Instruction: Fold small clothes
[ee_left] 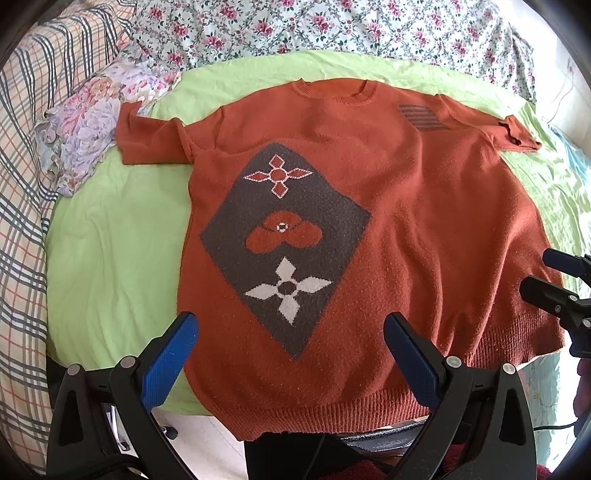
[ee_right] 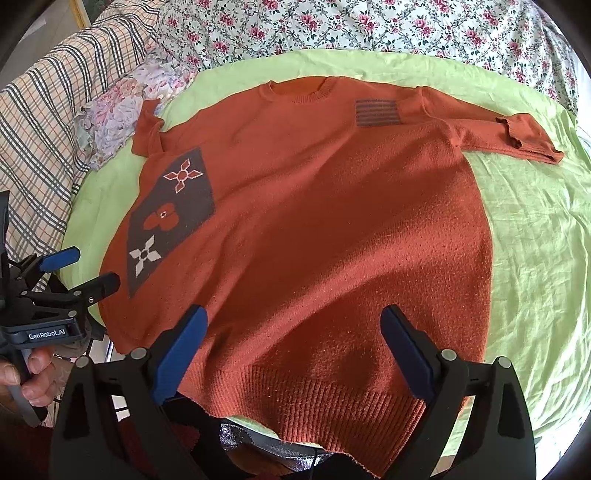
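Observation:
An orange knit sweater [ee_left: 406, 221] with a grey diamond panel of flower motifs [ee_left: 284, 236] lies flat, front up, on a light green sheet [ee_left: 110, 240]; it also shows in the right wrist view [ee_right: 332, 240]. Both short sleeves are spread out, and the ribbed hem hangs over the near edge. My left gripper [ee_left: 291, 332] is open above the hem's left part, holding nothing. My right gripper [ee_right: 293, 325] is open above the hem's right part, holding nothing. Each gripper shows at the edge of the other's view: the right [ee_left: 554, 280], the left [ee_right: 85, 269].
A floral quilt [ee_left: 332, 29] lies behind the green sheet. A plaid blanket [ee_left: 26, 184] and a small flowered cloth [ee_left: 88, 122] lie at the left. The bed's near edge runs under the sweater hem. Green sheet [ee_right: 535, 240] is bare right of the sweater.

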Demonstrator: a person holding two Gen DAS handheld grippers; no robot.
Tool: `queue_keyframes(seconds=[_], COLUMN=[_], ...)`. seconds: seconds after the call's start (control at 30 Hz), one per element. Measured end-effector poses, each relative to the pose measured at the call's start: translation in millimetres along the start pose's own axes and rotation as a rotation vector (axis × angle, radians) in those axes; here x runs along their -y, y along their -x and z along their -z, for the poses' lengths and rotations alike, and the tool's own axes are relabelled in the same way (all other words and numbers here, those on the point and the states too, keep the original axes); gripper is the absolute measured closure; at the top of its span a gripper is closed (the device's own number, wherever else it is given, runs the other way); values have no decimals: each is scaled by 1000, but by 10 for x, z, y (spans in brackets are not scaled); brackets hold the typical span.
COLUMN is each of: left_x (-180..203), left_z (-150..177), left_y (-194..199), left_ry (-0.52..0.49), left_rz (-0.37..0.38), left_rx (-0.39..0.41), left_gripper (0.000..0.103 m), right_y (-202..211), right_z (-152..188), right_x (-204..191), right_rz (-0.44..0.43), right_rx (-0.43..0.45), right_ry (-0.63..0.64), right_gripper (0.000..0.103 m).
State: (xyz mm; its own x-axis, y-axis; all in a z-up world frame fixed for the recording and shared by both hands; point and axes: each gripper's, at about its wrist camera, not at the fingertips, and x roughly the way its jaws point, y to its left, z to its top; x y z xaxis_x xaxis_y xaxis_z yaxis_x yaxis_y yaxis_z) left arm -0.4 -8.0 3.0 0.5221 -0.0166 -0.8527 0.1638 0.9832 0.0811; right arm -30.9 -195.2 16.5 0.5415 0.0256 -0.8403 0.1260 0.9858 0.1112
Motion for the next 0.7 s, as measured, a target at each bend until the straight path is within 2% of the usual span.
queue_keyframes(seconds=[0.23,0.37,0.43,0.6,0.7], left_x=[-36,-36,-37,-39,-41], left_z=[5,-3,-3,-58,-64], left_y=[35,50,70,47,44], left_ry=[1,6,12,6,9], left_rz=[1,7,11,12,19], left_rx=[24,51,79,5,3], left_gripper=[2,2,2,2,2], right_y=[27,67,83,78,69], right_z=[-27,-37,-45,-66,-73], right_x=[-14,-25,-33,-37,-38], right_rz=[-2,-18,-15,5,8], right_rx=[0,37,27,-31,-47], right_ry=[5,2,2,5,2], right_gripper=[8,8,8,8,8])
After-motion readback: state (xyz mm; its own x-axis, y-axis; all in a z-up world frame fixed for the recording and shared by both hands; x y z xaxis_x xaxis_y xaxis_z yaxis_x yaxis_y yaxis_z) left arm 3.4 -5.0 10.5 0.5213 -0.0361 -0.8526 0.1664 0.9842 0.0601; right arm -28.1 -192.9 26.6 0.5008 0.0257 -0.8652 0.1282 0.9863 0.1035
